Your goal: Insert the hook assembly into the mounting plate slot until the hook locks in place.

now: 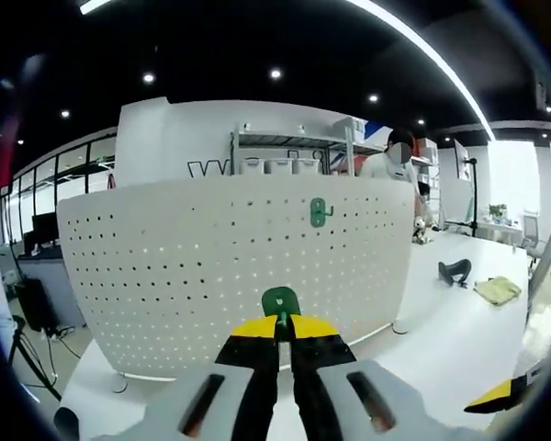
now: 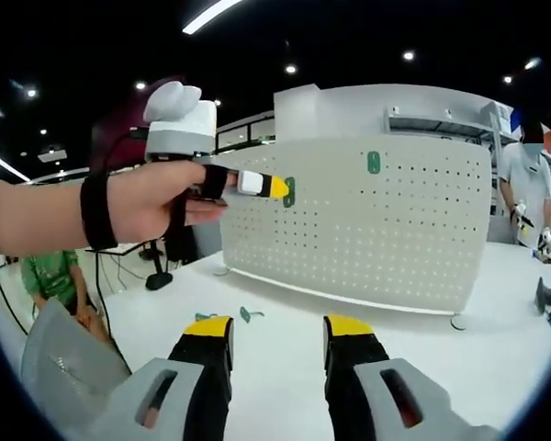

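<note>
The left gripper (image 1: 277, 333) is clenched on a small green hook (image 1: 280, 301), held near the white pegboard (image 1: 165, 266), where another hook (image 1: 320, 213) already hangs. It looks light, stiff plastic, best pinched by its flat base. The right gripper (image 2: 277, 333) hangs released over the table (image 2: 285, 367)

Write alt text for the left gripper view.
The left tool is shut on a green hook, held up facing a white pegboard that stands on a white table. Another green hook already hangs high on the board, and a person stands behind it.
</note>
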Tool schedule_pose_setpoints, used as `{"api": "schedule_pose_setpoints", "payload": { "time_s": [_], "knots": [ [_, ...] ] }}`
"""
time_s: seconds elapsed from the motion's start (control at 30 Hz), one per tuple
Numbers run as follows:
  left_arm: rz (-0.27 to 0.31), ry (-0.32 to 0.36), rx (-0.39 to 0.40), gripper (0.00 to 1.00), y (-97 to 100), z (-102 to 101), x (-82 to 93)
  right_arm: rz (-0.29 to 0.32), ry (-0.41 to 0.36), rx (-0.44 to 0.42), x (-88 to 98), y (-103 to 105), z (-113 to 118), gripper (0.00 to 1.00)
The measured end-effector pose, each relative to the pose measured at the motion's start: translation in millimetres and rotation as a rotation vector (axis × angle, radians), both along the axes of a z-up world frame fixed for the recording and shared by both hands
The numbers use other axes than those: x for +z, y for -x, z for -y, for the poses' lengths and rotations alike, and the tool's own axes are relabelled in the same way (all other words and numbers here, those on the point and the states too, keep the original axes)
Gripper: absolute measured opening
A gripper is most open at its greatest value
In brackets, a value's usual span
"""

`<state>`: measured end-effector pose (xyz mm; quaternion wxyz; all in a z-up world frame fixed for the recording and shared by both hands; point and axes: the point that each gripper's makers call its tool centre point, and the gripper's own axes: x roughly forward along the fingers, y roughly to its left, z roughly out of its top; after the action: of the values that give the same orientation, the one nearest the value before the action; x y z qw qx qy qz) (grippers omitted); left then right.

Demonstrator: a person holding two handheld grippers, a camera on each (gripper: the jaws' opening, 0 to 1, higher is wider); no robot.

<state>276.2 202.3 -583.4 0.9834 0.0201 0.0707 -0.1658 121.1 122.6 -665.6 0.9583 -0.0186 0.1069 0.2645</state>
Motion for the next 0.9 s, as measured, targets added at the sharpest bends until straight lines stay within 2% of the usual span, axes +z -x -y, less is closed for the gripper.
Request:
{"api": "schedule_pose_setpoints", "payload": {
  "time_s": [0.33,0.6,0.7,0.9],
  "knots": [
    [0.004,-0.009,-0.029,0.03,-8.3,13.4,6.6,-0.006,0.004,-0.021,-2.8,3.9,12.3,0.42],
    [0.013,-0.047,-0.012,0.03,-22.0,18.1,8.4,-0.009,-0.006,-0.038,-3.7,6.0,19.9,0.42],
    [0.006,-0.016,-0.006,0.03,-25.9,19.2,8.9,-0.009,-0.009,-0.040,-3.3,6.2,21.6,0.42],
    [0.013,-0.036,-0.001,0.03,-34.3,23.6,9.8,-0.014,-0.025,-0.041,-4.5,7.8,24.3,0.42]
  ]
}}
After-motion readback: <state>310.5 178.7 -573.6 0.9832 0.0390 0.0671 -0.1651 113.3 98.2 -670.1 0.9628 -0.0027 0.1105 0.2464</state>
